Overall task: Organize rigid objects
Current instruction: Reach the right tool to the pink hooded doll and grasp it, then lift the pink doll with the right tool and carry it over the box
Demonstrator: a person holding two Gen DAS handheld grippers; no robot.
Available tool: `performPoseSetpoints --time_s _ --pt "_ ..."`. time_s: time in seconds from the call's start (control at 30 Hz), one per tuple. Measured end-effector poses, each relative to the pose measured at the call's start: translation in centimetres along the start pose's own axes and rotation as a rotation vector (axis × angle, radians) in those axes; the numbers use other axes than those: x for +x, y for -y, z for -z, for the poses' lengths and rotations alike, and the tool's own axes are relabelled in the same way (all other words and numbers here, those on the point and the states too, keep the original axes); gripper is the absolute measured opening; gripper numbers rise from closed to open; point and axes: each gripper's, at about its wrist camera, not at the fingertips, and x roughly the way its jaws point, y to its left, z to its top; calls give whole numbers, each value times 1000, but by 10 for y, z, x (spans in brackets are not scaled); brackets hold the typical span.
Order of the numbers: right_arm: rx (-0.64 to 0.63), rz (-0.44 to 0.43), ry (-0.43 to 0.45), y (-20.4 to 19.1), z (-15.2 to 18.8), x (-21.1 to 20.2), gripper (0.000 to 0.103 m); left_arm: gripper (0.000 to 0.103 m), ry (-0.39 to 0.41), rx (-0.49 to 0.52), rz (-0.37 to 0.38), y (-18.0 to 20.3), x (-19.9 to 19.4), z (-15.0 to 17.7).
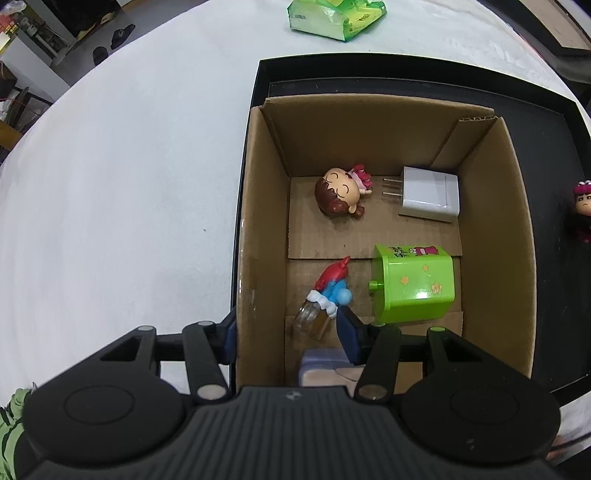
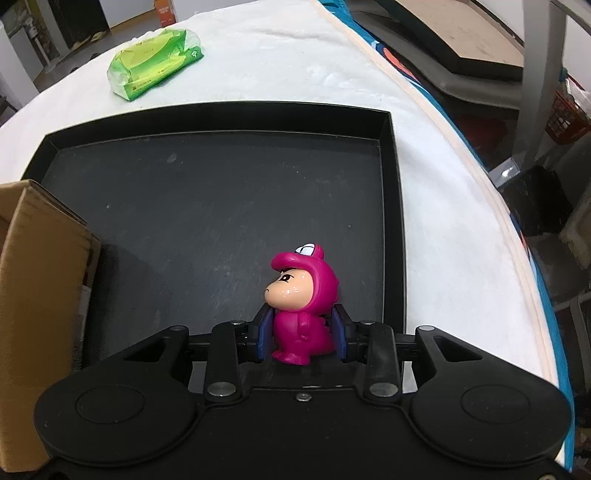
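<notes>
A cardboard box stands in a black tray. In the box lie a girl figurine, a white charger, a green toy box, a red and blue figure on a small jar and a pale block. My left gripper is open, its fingers straddling the box's left wall. My right gripper is shut on a pink dinosaur-suit figurine over the tray. That figurine also shows at the left wrist view's right edge.
A green packet lies on the white cloth beyond the tray, also in the right wrist view. The box's corner is at the left of the right wrist view. The table's edge runs along the right.
</notes>
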Motion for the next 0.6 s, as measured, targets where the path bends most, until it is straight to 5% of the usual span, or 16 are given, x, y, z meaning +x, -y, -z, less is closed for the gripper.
performPoseSetpoints --time_s 0.6 --pt "23 -15 36 -10 5 -49 32 52 16 -21 46 -16 -8 21"
